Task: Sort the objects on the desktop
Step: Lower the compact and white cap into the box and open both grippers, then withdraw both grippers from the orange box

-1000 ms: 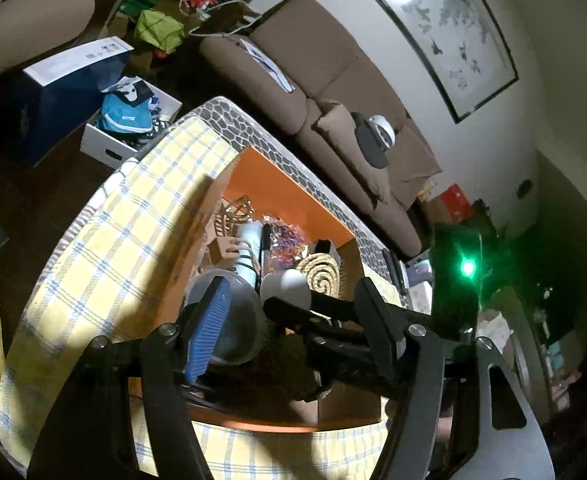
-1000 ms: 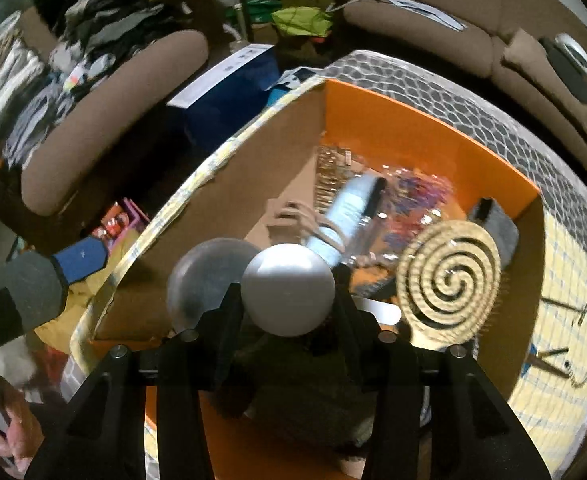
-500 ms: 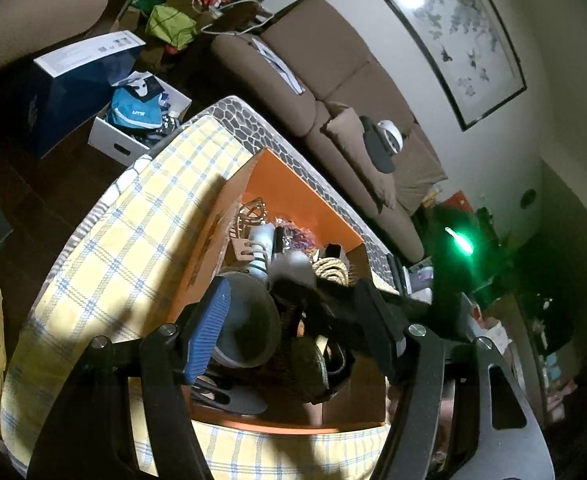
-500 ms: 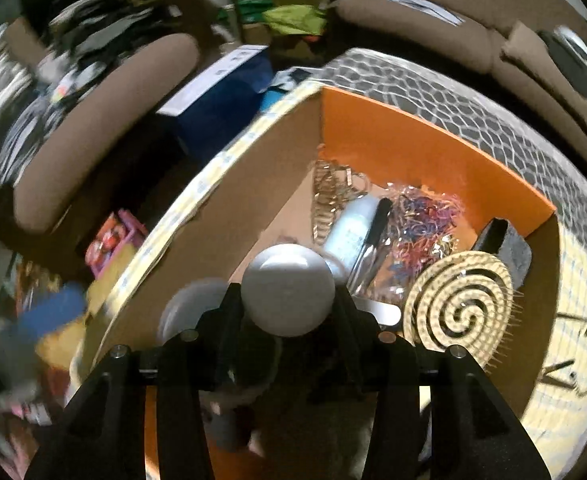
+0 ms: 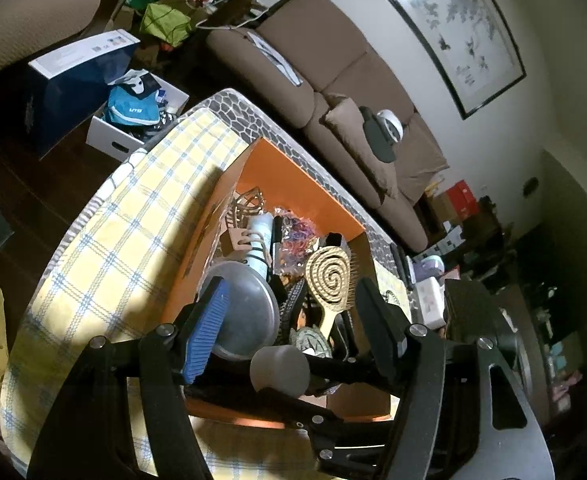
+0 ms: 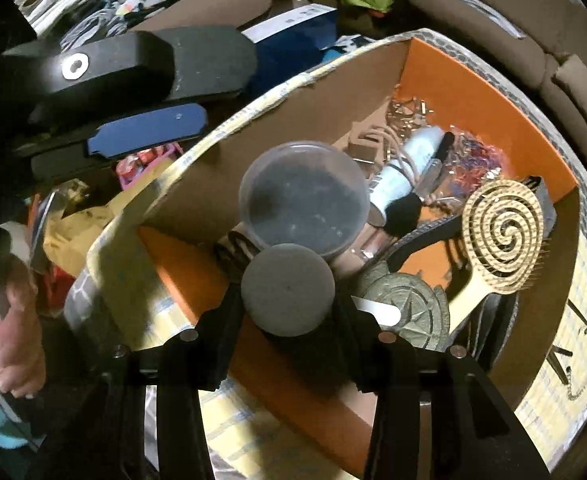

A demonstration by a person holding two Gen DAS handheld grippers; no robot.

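Right gripper (image 6: 289, 312) clamped on a grey round-capped jar (image 6: 287, 294). It has shifted from over the box's middle toward the near orange wall (image 6: 197, 264); the translucent tub (image 6: 303, 196) now lies at 12 o'clock, the spiral hairbrush (image 6: 501, 236) at 2. Likely a drop spot is being picked. Left gripper (image 5: 289, 322) hangs with jaws apart and empty over the orange box (image 5: 313, 196).

A cluttered home living room, apparently: brown sofa (image 5: 333, 92), framed painting (image 5: 449, 20), boxes on the floor (image 5: 129, 136).
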